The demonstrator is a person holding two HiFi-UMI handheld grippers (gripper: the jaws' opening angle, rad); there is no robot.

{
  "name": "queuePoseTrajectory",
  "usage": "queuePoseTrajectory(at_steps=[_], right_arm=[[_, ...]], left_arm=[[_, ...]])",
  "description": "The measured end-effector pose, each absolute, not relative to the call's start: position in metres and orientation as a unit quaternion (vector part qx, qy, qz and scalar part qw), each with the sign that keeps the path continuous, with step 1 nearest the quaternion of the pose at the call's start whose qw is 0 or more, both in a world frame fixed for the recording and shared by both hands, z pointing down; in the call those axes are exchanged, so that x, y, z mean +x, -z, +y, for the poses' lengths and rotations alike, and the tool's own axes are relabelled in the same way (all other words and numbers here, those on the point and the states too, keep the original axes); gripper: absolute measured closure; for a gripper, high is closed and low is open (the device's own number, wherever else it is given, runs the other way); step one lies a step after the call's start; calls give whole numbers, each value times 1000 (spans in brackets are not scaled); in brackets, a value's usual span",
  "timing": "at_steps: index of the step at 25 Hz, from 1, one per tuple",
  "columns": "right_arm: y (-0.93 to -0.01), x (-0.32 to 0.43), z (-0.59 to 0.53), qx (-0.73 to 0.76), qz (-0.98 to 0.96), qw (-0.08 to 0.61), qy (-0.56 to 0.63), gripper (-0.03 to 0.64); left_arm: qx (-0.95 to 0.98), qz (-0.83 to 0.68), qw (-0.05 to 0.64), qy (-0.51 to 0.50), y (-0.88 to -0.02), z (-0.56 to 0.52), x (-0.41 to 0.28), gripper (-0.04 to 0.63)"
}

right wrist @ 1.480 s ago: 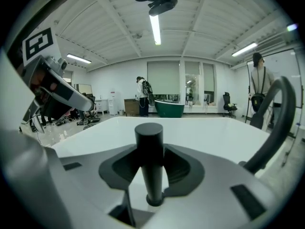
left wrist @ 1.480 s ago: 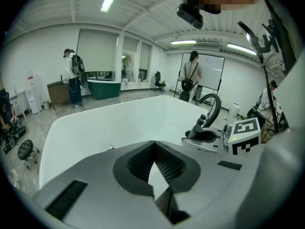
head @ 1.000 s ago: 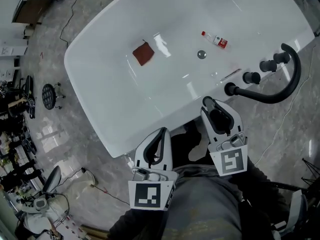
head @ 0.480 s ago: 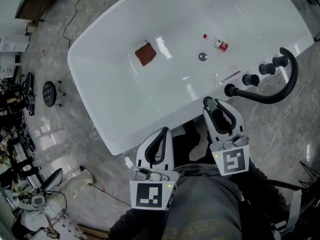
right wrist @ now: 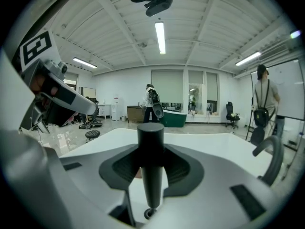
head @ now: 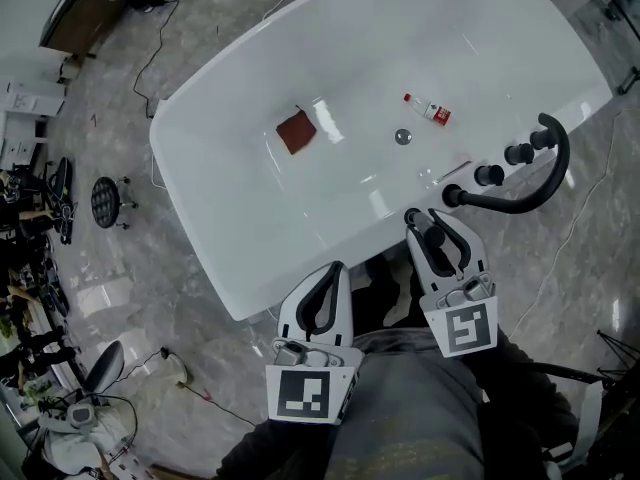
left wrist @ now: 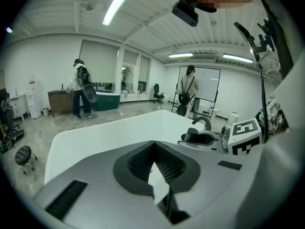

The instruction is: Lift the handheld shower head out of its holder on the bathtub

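Handheld shower head (right wrist: 151, 142) stands on the bathtub (head: 235, 268) rim. Our right tongs (head: 422, 214) have edged up to it, released and ready; left tongs (head: 334, 266) clenched, empty.

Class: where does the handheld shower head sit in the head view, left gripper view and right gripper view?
Head view: shower head, right of centre, just off the tip of the right gripper.
Left gripper view: small, right of centre.
Right gripper view: dead centre, upright.
Shared landmark: the curved pipe beside it.
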State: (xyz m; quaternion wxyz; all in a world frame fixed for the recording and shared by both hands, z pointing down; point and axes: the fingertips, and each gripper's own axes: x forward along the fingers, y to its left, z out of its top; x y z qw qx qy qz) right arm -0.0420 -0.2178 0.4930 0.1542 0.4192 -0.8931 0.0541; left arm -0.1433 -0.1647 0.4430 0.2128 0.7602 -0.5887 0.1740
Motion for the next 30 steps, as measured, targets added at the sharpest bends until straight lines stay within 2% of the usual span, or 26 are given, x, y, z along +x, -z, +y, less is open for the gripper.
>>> queuePoseTrajectory(at_steps=[18, 24, 30], right_arm=[[-365, -35, -228, 430, -895, 107, -46, 479], [-323, -33, -223, 417, -905, 65, -54, 479], [-310, -30, -221, 414, -907, 67, -31, 479]], left_arm=[[802, -569, 142, -109, -351, -193, -131, 592], [812, -570, 104, -73, -318, -203, -123, 592], [821, -561, 90, -63, -303, -203, -110, 592]])
